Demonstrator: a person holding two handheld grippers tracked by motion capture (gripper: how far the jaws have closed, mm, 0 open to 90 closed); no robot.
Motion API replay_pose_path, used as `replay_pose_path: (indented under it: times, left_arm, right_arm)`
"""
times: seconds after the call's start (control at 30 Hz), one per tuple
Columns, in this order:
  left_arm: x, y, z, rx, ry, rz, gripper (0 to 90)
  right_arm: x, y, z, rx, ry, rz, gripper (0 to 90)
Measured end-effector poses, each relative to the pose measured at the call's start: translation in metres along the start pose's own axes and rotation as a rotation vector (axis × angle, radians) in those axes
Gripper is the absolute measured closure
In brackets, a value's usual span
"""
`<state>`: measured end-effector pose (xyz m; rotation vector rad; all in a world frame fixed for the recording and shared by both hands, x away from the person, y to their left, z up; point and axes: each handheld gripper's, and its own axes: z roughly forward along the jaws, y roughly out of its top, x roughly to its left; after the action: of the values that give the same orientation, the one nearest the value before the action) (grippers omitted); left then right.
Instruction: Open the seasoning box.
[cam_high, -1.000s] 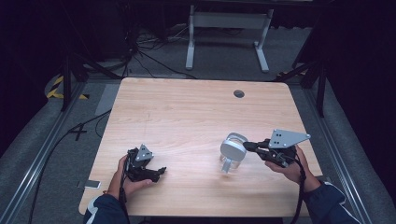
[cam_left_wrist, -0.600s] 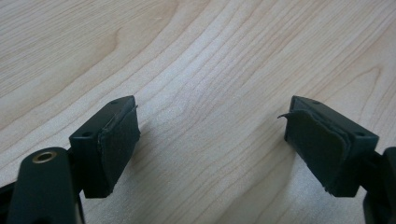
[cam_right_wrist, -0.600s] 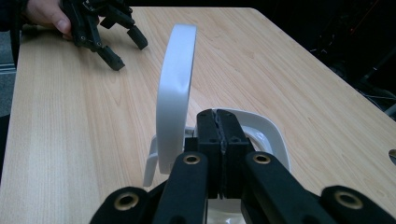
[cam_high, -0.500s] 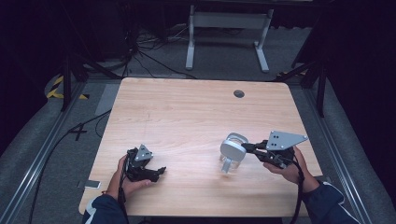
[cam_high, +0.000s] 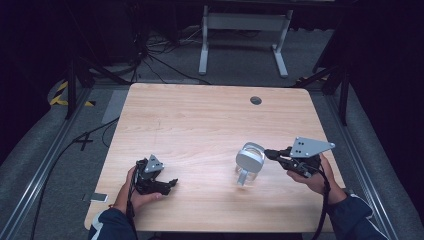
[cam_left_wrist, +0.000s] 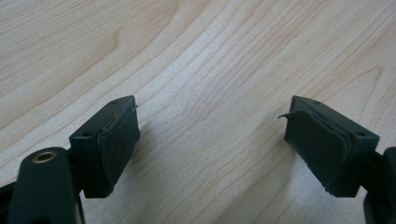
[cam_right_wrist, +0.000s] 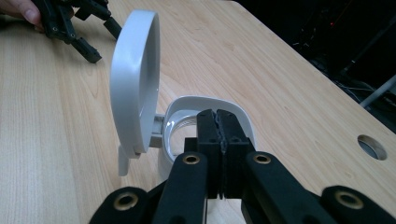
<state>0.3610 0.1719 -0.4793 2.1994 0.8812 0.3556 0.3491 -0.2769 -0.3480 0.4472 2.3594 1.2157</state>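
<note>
White container (cam_right_wrist: 205, 126) with hinged round lid (cam_right_wrist: 135, 88), standing on the light wood table (cam_high: 200, 125), toward its right half. Lid flipped up on edge, joined by a small hinge at the rim; rounded-square collar around a clear opening, inside not readable. Smooth, glossy plastic, pale grey in the high view (cam_high: 249, 162). No brand, label or writing legible anywhere on it.

Right hand-held gripper (cam_right_wrist: 218, 140) just beside the container's near rim, jaws pressed together, pads touching with nothing visible between them; contact with the rim impossible to tell. Held in the right hand (cam_high: 310, 175) at the table's right edge.

Left hand-held gripper (cam_left_wrist: 210, 140) well apart from the container, low over bare wood near the table's front left, jaws spread wide, nothing between.
</note>
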Motion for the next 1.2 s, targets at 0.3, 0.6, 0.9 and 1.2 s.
replay_pose_path:
  times: [0.3, 0.6, 0.9, 1.2]
  left_arm:
    - [-0.001, 0.000, 0.001, -0.002, 0.001, -0.013, 17.2]
    - [-0.001, 0.000, 0.001, -0.002, 0.001, -0.013, 17.2]
    - [-0.002, 0.000, 0.001, 0.000, 0.004, -0.015, 17.1]
    - [-0.002, 0.000, 0.001, 0.000, 0.004, -0.015, 17.1]
  right_arm:
    - [-0.005, -0.011, -0.017, 0.022, -0.035, 0.005, 89.1]
    - [-0.009, -0.024, -0.021, 0.079, -0.056, 0.013, 88.2]
    - [-0.012, -0.045, -0.025, 0.143, -0.079, 0.028, 87.1]
    - [-0.018, -0.084, -0.032, 0.207, -0.106, 0.081, 85.8]
